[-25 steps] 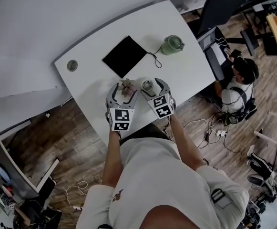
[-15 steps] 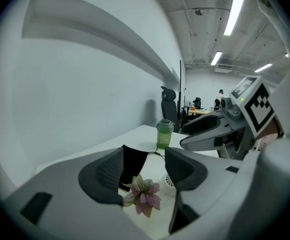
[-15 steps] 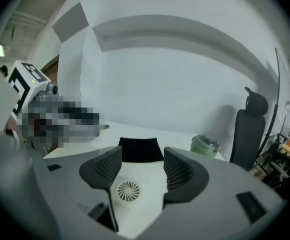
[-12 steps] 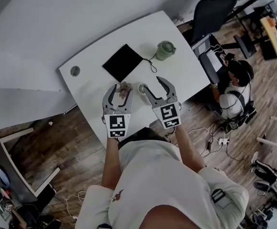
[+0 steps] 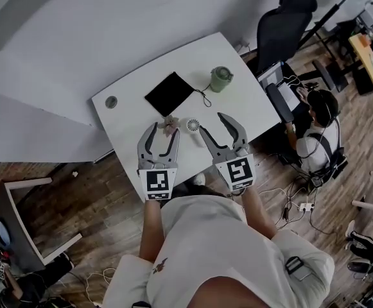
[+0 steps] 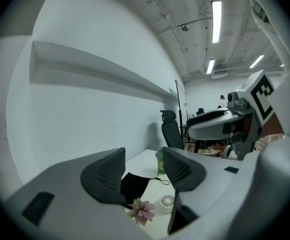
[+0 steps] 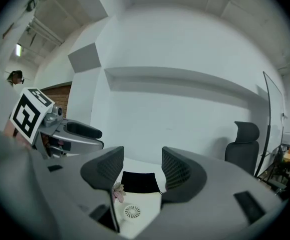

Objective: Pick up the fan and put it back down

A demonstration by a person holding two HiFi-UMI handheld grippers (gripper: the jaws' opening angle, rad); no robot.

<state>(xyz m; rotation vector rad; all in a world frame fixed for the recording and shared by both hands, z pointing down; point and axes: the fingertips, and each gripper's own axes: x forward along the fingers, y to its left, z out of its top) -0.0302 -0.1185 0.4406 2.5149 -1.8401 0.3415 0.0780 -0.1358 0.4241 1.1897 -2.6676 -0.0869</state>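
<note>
Left gripper [image 5: 163, 133] and right gripper [image 5: 212, 124] hover above white table [image 5: 237, 101], jaws just closed partway to a narrow gap, nothing held; fan [image 5: 192, 126] sits on table beside flower [image 5: 171, 126]

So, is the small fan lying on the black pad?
No, the fan sits on the bare white table, clearly apart from the black pad.
</note>
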